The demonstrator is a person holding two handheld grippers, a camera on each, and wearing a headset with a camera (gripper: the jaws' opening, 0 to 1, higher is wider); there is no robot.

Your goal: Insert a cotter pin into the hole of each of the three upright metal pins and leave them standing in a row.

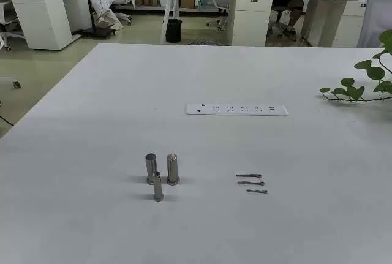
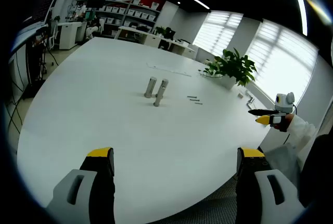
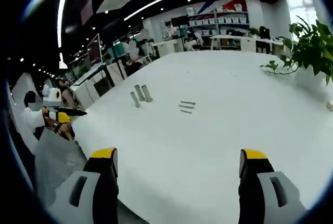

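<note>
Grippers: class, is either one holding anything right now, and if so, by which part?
Nothing is held. The left gripper and right gripper are open and empty; the metal pins and cotter pins sit on the table.

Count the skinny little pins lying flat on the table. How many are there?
3: the farthest cotter pin, the middle cotter pin and the nearest cotter pin, lying apart, right of the upright metal pins. None seems hidden.
</note>
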